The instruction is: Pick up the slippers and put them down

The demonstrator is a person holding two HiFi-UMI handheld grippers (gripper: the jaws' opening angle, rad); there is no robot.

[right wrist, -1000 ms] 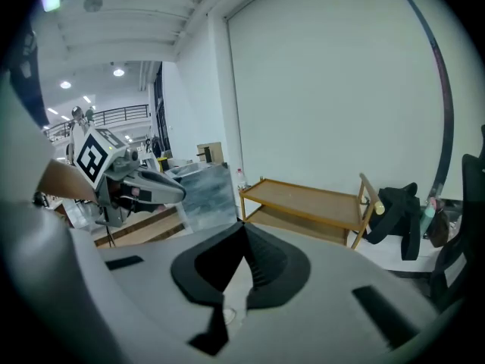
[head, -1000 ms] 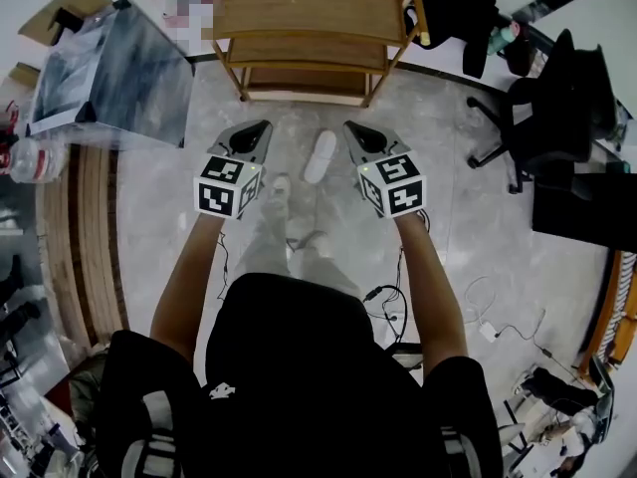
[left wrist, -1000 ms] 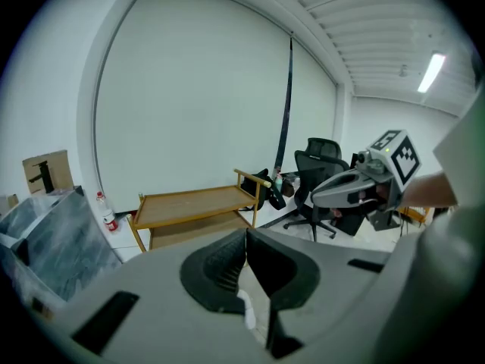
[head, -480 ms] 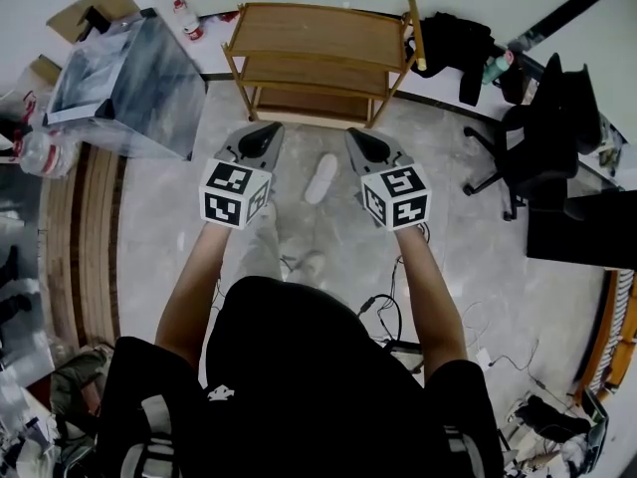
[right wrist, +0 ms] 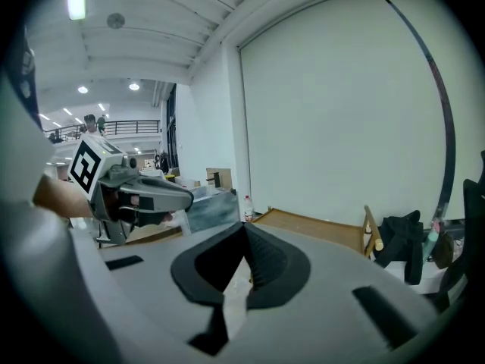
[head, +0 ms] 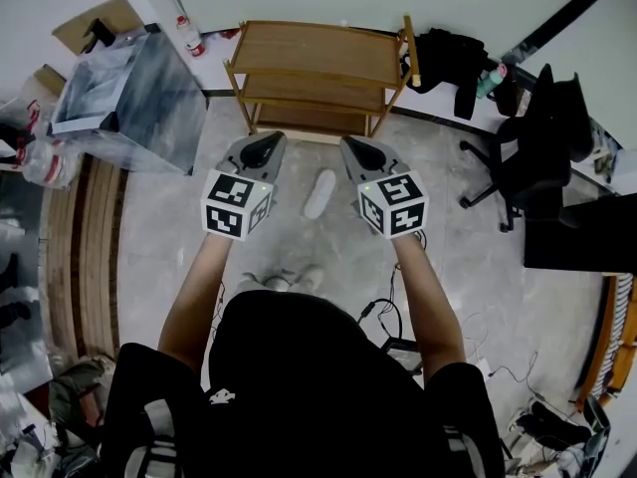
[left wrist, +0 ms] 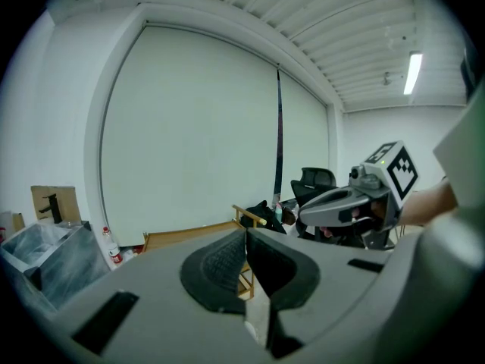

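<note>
White against the mottled grey floor (head: 159,222), a single slipper (head: 320,193) lies flat, its length running from near to far. In the head view it sits between the two grippers and below them, and neither touches it. No second slipper can be made out.

The left gripper (head: 271,143) is held out in front of the person, its marker cube nearest the hand. Its jaws are pressed together with nothing between them, and the left gripper view shows the two dark pads meeting along a thin line. The right gripper (head: 348,145) hangs level with it, just to the right. Its jaws are likewise closed on nothing. The two tips lean slightly toward each other but stay apart.

Beyond the slipper, against the far wall, stands a wooden shelf rack (head: 318,53). To its left a translucent storage box (head: 124,88) stands, with a small bottle (head: 189,36) by the wall behind it. Right of the rack lies a heap of black fabric (head: 448,53), and further right stands a black office chair (head: 542,142). Near the person's shoes (head: 284,281), dark cables (head: 388,317) trail across the floor.
</note>
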